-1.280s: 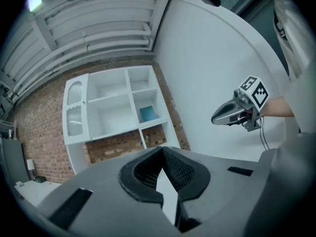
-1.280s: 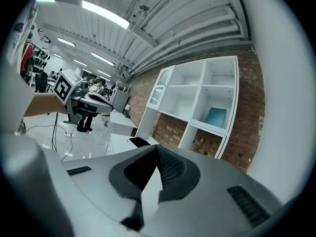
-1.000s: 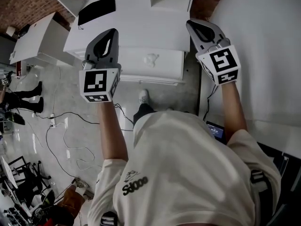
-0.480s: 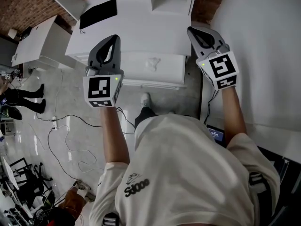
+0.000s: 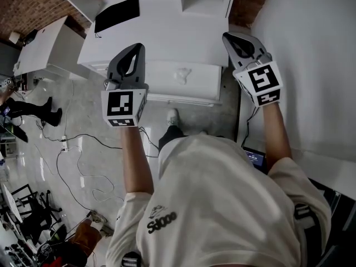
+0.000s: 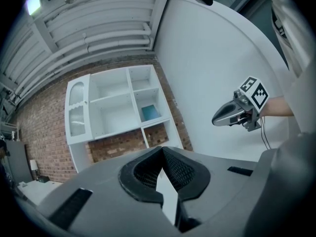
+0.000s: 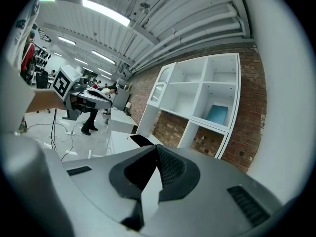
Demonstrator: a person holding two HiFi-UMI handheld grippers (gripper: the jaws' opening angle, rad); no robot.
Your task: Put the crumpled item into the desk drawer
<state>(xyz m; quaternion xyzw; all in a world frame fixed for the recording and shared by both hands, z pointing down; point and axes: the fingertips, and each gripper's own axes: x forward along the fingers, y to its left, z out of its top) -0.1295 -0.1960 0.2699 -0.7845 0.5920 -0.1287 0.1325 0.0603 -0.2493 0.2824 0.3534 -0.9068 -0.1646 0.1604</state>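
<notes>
The white counter (image 5: 167, 32) stood in front of the person, and its drawer (image 5: 179, 98) was pulled out toward them. The crumpled item (image 5: 182, 74) already lay inside, so I judged that the step in hand was to push the drawer shut.

The left gripper (image 5: 135, 48) and the right gripper (image 5: 229, 37) hung in the air on either side of the drawer, touching nothing. The jaws of each were fully together and had hold of nothing.

To do this step well, one closed gripper should probably come down to the drawer front, near its middle, and press straight toward the counter. A push at one corner could turn the drawer in its rails. The push should be slow, because the item looked light and could shift. It seemed to sit below the rim, but this is worth checking, so that it does not catch under the counter top.

As for containers, the biggest was the white shelf unit (image 7: 197, 119) against the brick wall. Most of its compartments looked empty; one on the right side held a flat blue thing (image 7: 216, 115), leaning. The drawer was smaller, and the crumpled white item was all I could see in it, lying about the middle of the floor, apart from the walls.
</notes>
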